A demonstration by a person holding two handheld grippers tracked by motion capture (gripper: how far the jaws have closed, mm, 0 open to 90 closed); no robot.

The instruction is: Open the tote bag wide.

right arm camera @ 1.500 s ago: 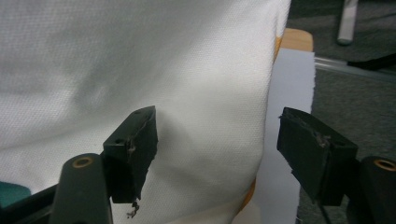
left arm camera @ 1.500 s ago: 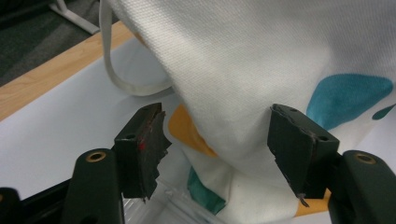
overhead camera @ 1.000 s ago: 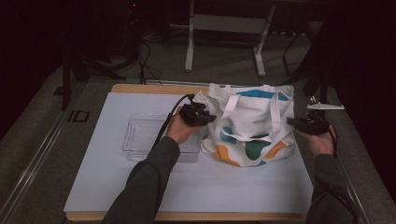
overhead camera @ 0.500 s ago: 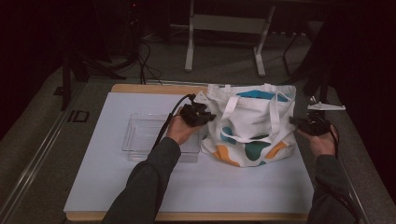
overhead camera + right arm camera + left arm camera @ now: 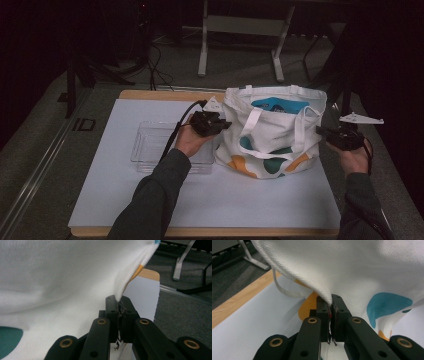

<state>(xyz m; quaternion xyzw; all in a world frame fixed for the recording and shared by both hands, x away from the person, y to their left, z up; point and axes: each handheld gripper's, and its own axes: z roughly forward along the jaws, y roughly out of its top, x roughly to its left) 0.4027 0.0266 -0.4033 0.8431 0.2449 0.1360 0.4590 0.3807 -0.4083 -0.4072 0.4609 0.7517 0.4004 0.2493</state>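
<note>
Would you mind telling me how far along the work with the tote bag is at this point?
Done: both grips are made. The left gripper is shut on the left side of the tote bag, and the right gripper is shut on its right side. In hand: the bag is held between them, its bottom apparently resting on the table. Left: probably lifting or moving it; the clear tray beside it looks empty.

The wooden worktop (image 5: pixel 150 95), mid-frame, carried a white mat (image 5: pixel 260 200); on it lay a clear tray (image 5: pixel 150 147) and a printed tote bag (image 5: pixel 272 132).
</note>
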